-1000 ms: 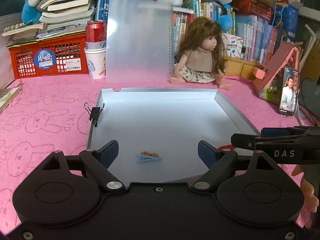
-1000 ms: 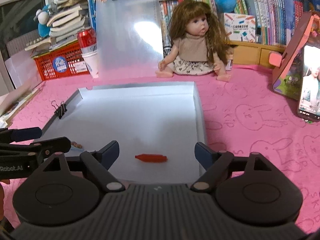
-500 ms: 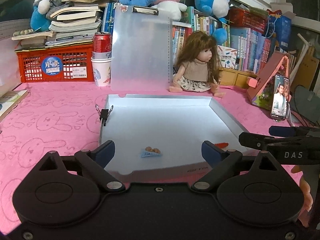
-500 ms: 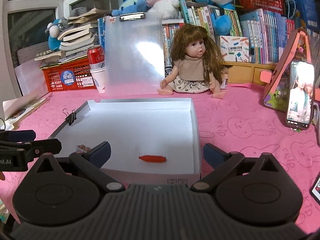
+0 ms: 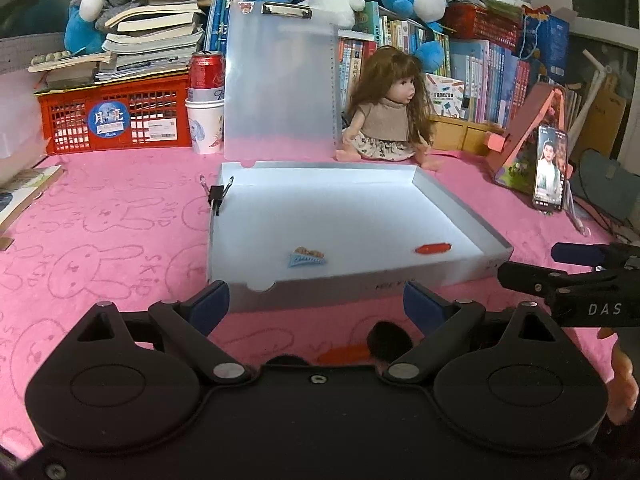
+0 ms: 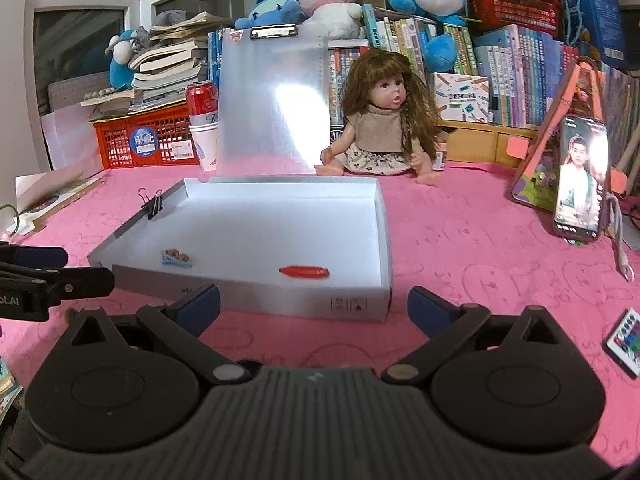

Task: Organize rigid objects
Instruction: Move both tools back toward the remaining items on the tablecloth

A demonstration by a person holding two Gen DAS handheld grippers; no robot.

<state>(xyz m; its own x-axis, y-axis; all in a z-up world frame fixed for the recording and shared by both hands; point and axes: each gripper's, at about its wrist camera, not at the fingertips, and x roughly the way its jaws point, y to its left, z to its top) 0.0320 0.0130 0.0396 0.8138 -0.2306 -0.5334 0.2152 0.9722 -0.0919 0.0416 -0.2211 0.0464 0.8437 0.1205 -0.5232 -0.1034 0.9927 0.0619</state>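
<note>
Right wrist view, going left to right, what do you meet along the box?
Black binder clip on the white box's left wall → blue hair clip → red hair clip → phone propped on the pink cloth.

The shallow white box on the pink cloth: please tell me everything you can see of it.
The shallow white cardboard box lies flat and open on the pink rabbit-print cloth, with low walls, small printed symbols on its near wall and a half-round notch in that rim. A black binder clip grips its left wall. Inside lie a small blue hair clip and a red hair clip, apart. Neither gripper touches it.
</note>
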